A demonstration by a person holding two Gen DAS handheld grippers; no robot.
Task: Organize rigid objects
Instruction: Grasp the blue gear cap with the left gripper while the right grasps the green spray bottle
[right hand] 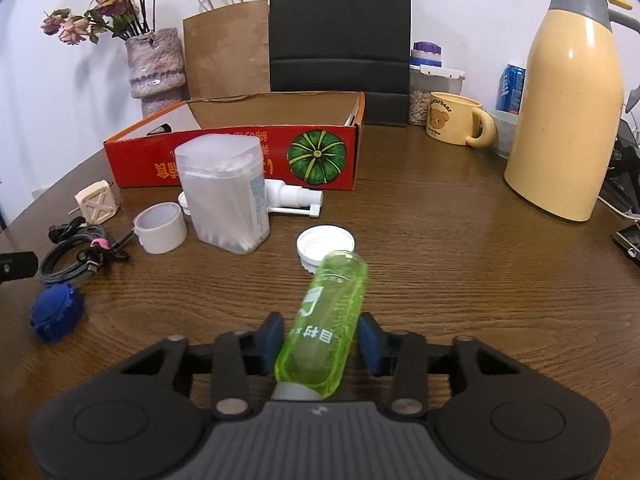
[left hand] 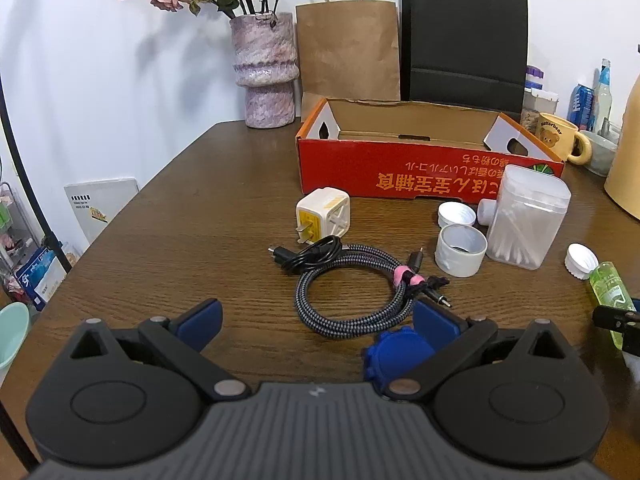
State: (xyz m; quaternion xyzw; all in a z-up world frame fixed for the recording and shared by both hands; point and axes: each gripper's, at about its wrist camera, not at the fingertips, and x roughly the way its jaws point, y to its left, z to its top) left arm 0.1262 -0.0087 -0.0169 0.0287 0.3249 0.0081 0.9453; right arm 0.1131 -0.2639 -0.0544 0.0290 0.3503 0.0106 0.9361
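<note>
My right gripper (right hand: pixel 319 340) is shut on a green translucent bottle (right hand: pixel 326 320), held just above the table; the bottle also shows in the left wrist view (left hand: pixel 610 292). My left gripper (left hand: pixel 316 320) is open, low over the table, with a blue ribbed cap (left hand: pixel 398 354) against its right finger and a coiled braided cable (left hand: pixel 352 292) just ahead. The red cardboard box (left hand: pixel 420 176) stands open and empty behind. A white plug adapter (left hand: pixel 322 216), a tape roll (left hand: pixel 460 250), a clear cotton-swab box (left hand: pixel 528 216) and white caps (left hand: pixel 456 214) lie before it.
A vase of dried flowers (left hand: pixel 266 72), a brown bag (left hand: pixel 348 48) and a black bag (left hand: pixel 466 36) stand behind the box. A yellow thermos jug (right hand: pixel 568 108), a bear mug (right hand: pixel 456 118) and jars stand at the right. A white spray nozzle (right hand: pixel 292 196) lies by the box.
</note>
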